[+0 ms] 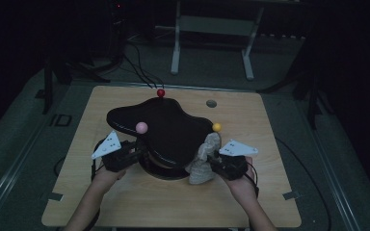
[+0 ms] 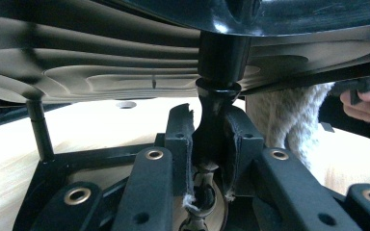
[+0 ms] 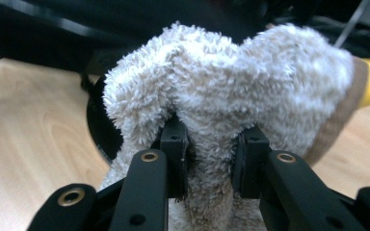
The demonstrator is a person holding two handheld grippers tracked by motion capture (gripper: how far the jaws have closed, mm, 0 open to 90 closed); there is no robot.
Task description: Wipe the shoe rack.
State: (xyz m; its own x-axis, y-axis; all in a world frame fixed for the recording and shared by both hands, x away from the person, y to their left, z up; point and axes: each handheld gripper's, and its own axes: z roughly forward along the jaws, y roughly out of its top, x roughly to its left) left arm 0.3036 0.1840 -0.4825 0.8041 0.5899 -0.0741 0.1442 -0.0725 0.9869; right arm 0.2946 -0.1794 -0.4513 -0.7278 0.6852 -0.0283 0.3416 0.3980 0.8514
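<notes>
Left claw [image 2: 207,144] clamped on the upright stem under the black tray stand [image 1: 166,127]; right claw [image 3: 212,159] clamped on the fluffy cloth [image 1: 203,161], touching, apparently, the stand's right rim at the table's [image 1: 250,202] middle.

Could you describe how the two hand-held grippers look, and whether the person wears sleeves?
Each gripper, left and right, has a black body with a grey three-cornered plate on top, marked with small dark dots. The black jaws carry brass-coloured rivets and frayed pads. A dark cable trails from the right gripper. The forearms are bare, with no sleeves in sight.
</notes>
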